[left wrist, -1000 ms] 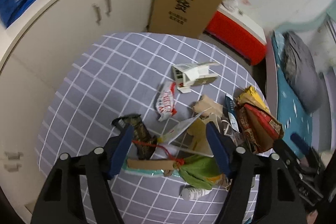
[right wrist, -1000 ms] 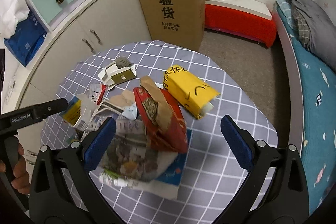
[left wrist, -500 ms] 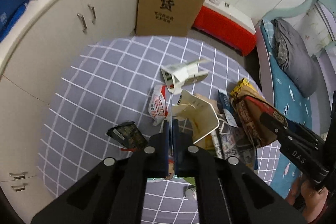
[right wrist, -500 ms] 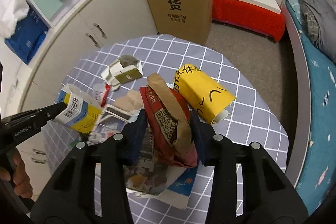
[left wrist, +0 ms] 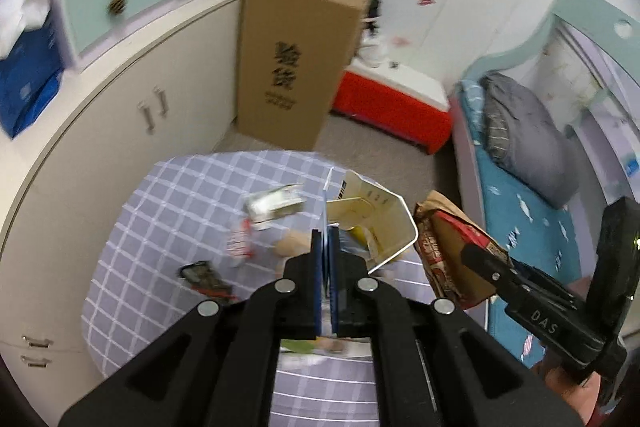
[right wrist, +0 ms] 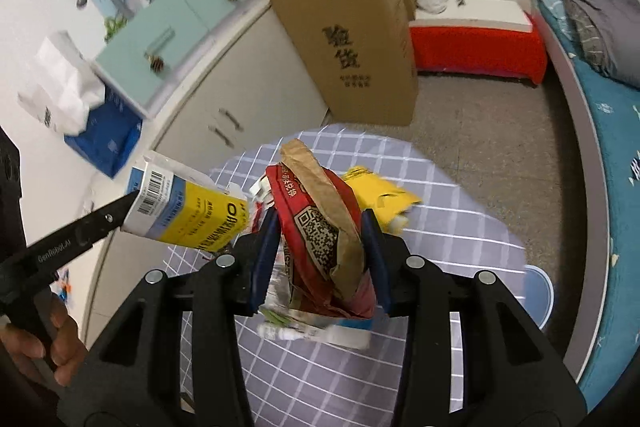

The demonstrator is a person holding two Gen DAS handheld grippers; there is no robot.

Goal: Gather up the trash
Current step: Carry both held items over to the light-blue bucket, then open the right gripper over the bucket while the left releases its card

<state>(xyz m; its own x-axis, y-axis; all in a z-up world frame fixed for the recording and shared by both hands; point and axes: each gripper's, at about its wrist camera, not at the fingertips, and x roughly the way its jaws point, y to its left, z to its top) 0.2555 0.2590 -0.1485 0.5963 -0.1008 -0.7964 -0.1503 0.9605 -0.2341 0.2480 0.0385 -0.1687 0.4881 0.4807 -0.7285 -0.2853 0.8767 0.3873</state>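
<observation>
My left gripper (left wrist: 329, 259) is closed fully, with only a thin flap of the opened carton (left wrist: 372, 223) between the pads, and the carton hangs above the checked tablecloth (left wrist: 168, 211). In the right wrist view it is a blue and yellow box with a barcode, and it looks empty. I judge it very light and rather stiff, but the flap is thin card that can bend or tear, so a hold on a folded edge or a corner seems safer to me than on the loose flap. My right gripper (right wrist: 320, 251) is about one third open and squeezes the red snack bag (right wrist: 320, 231) from both sides; a strip of brown paper (right wrist: 320, 179) lies against its front, and I cannot tell if this is a separate piece. The bag is lifted off the table. It seems light, soft and crinkly, probably slippery foil, so it gives under pressure; I think a hold across the middle of the body, as now, keeps it better than a hold at the open top. Some flat paper (right wrist: 316, 329) hangs below the bag, perhaps caught with it, and may drop. On the cloth behind it lies a yellow bag (right wrist: 380, 195), and in the left view a white box (left wrist: 276, 207), a small red and white wrapper (left wrist: 239, 243) and a dark wrapper (left wrist: 204, 277), all light things.
</observation>
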